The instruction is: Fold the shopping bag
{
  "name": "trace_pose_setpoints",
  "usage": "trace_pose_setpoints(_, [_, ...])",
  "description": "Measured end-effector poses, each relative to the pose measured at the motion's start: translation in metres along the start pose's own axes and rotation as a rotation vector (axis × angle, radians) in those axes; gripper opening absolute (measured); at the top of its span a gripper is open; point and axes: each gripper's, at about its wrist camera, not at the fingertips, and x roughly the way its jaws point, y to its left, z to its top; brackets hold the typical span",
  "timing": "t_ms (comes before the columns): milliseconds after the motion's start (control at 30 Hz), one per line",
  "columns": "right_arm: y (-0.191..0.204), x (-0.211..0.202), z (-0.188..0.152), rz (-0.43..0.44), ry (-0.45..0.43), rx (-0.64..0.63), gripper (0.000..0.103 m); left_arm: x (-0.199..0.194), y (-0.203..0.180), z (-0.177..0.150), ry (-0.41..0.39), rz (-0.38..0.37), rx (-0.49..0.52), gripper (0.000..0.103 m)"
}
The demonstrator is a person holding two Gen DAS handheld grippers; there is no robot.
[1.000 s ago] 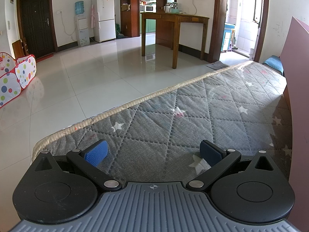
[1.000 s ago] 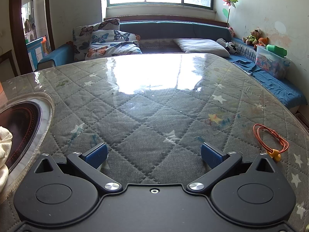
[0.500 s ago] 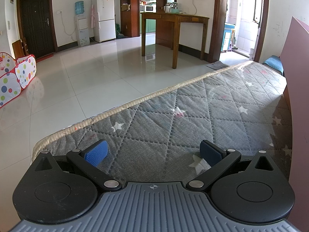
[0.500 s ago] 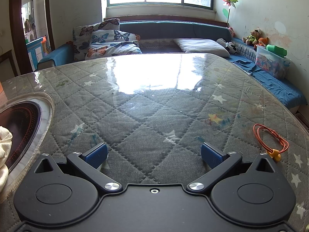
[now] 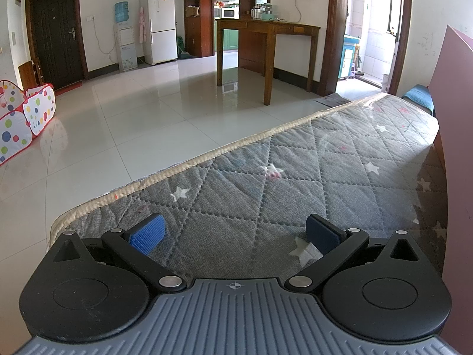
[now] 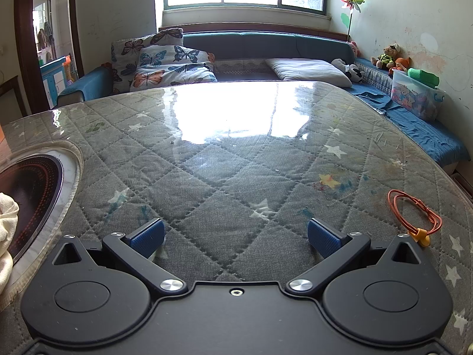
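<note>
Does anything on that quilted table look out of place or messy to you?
Two things: a loose orange cord lies coiled near the right edge of the table, and cream cloth is bunched over the round inset burner at the left. Faint coloured stains mark the cover.

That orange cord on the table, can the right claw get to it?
Probably yes. The orange cord lies flat on the quilted table cover, just right of the right claw. The claw is open and holds nothing, and nothing sits between them, so a short move right should do it.
</note>
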Motion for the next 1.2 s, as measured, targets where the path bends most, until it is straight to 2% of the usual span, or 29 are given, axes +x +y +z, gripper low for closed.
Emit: trace_pose_setpoints(1200, [0.0007,-0.0011,-0.0003,-0.002,-0.001,-0.003,0.103,0.0012,-0.0038,0.0010,0.001,-0.003,0.000,0.103])
